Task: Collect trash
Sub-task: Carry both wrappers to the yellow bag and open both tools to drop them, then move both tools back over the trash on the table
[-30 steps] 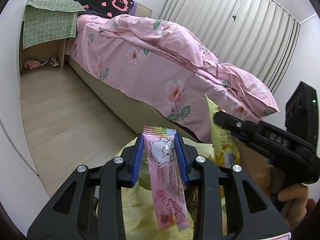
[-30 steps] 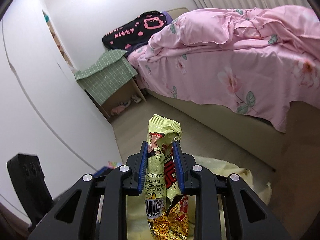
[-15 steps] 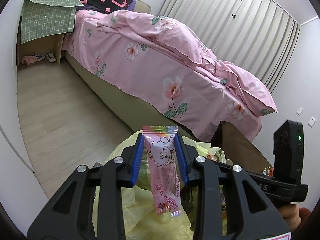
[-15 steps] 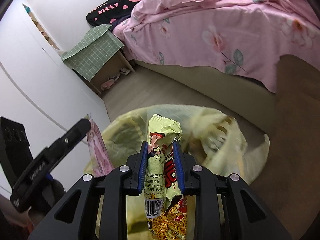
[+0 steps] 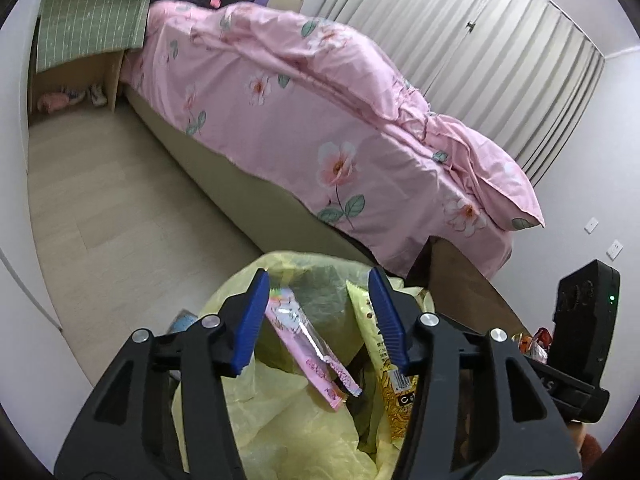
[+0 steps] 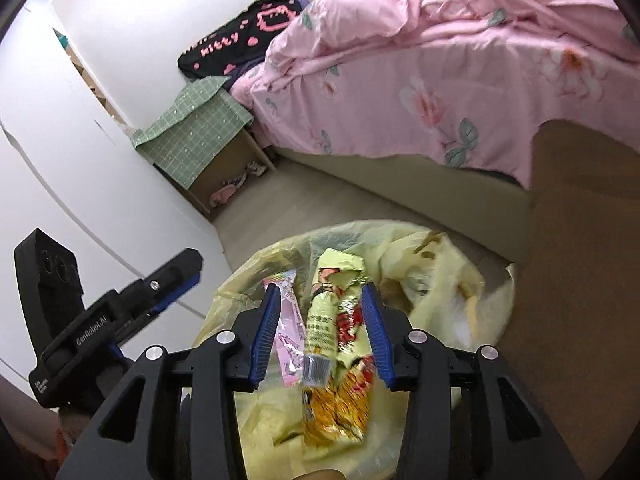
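A bin lined with a yellow trash bag point(image 5: 280, 408) point(image 6: 440, 280) stands on the floor below both grippers. My left gripper point(image 5: 318, 312) is open above it; a pink candy wrapper point(image 5: 308, 344) point(image 6: 290, 340) falls free between its jaws into the bag. My right gripper point(image 6: 320, 328) is open too; a yellow-green snack packet point(image 6: 332, 340) point(image 5: 384, 356) drops between its jaws into the bag. The left gripper's body also shows in the right wrist view point(image 6: 104, 320), the right one's in the left wrist view point(image 5: 580, 344).
A bed with a pink floral duvet point(image 5: 340, 120) point(image 6: 460, 72) stands beyond the bin. A brown cardboard box point(image 6: 584, 260) is right of the bin. A nightstand under a green cloth point(image 6: 192, 140) stands by the white wardrobe point(image 6: 60, 160). More wrappers point(image 5: 532, 340) lie at the right.
Both grippers have opened over the bag. The pink wrapper and the yellow-green packet have left the jaws and are dropping into the bag. Both grippers tilted downward.
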Demonstrator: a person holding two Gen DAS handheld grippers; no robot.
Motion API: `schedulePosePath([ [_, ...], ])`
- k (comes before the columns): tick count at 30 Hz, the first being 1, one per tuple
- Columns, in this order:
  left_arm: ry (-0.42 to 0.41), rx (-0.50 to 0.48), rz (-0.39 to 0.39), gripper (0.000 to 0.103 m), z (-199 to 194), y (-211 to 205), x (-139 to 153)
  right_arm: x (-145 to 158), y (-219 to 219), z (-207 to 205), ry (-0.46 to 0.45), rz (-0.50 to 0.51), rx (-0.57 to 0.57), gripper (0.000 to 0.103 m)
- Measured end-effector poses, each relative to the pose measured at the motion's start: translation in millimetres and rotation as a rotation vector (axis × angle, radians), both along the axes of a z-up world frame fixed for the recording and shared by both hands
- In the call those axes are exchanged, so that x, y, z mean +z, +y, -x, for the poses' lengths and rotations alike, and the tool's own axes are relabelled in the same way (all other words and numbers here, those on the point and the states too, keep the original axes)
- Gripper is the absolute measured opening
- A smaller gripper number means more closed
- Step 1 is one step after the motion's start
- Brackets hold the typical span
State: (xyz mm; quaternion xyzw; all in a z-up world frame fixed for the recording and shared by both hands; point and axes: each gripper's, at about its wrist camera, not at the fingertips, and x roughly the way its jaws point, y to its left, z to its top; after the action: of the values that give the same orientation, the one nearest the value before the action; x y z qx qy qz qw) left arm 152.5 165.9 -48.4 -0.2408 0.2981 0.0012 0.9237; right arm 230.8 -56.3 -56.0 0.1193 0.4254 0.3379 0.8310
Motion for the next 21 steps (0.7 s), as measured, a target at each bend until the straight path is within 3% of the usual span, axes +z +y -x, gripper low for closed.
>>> schedulePosePath([
  [10,-0.051,-0.044,-0.073,0.052,19.0,-39.6,38.4,56.9,-80.7,53.6,-0.18,0.074,-0.13,0.04],
  [14,-0.079,-0.126,-0.099,0.052,26.3,-77.7,48.3,72.2,-128.0,94.6,-0.293,0.172,-0.22,0.049],
  [21,-0.118,-0.342,-0.13,0.055,31.9,-165.1,56.9,73.6,-204.6,154.5,-0.361,0.375,-0.329,0.049],
])
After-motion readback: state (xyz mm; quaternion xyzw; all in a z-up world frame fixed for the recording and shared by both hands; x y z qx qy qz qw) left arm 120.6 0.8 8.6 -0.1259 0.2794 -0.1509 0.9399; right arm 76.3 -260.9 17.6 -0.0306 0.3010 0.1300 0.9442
